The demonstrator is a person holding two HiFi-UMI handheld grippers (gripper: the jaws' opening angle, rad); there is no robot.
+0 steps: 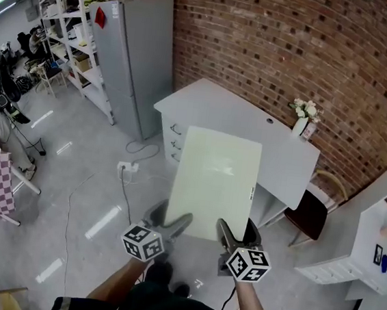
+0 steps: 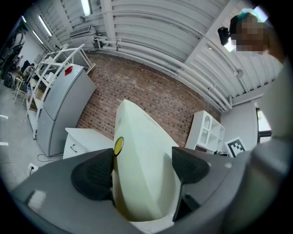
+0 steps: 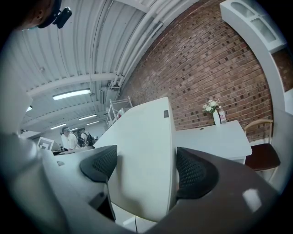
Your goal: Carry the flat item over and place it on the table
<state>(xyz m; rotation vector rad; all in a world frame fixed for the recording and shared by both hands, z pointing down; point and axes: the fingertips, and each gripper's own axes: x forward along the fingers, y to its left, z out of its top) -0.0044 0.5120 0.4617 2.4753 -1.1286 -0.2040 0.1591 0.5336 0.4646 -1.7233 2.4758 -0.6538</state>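
Flat board: a pale, greenish-white flat board [image 1: 215, 181] is held up in the air on the person's side of the white table [image 1: 232, 114]. It is not lying on the table. In the head view its far end covers part of the table's front.
Board marks: a small yellow round piece [image 2: 118, 146] sits on the board's [image 2: 137, 132] edge, and a small dark mark [image 3: 166, 114] sits on its other edge [image 3: 142, 132].
Left gripper: the left gripper [image 1: 172, 224] holds the near left corner of the board. Its jaws [image 2: 143, 167] are closed on the board, with one pad on each side.
Right gripper: the right gripper [image 1: 225, 231] holds the near right corner. Its jaws [image 3: 147, 167] squeeze the board the same way.
Marker cubes: one cube [image 1: 143, 242] sits on the left gripper and one cube [image 1: 249, 263] on the right, on the side away from the table.
Table: it stands against the brick wall [image 1: 294, 44].
On the table: a white vase of flowers [image 1: 303, 118] stands at the far right corner, near the wall.
Left of the table: a tall grey fridge [image 1: 131, 62], then white shelves [image 1: 70, 21] past it.
Right of the table: a chair with a brown seat [image 1: 311, 211], just beside it.
Floor in front of the table: a white power strip [image 1: 127, 167] with a cord.
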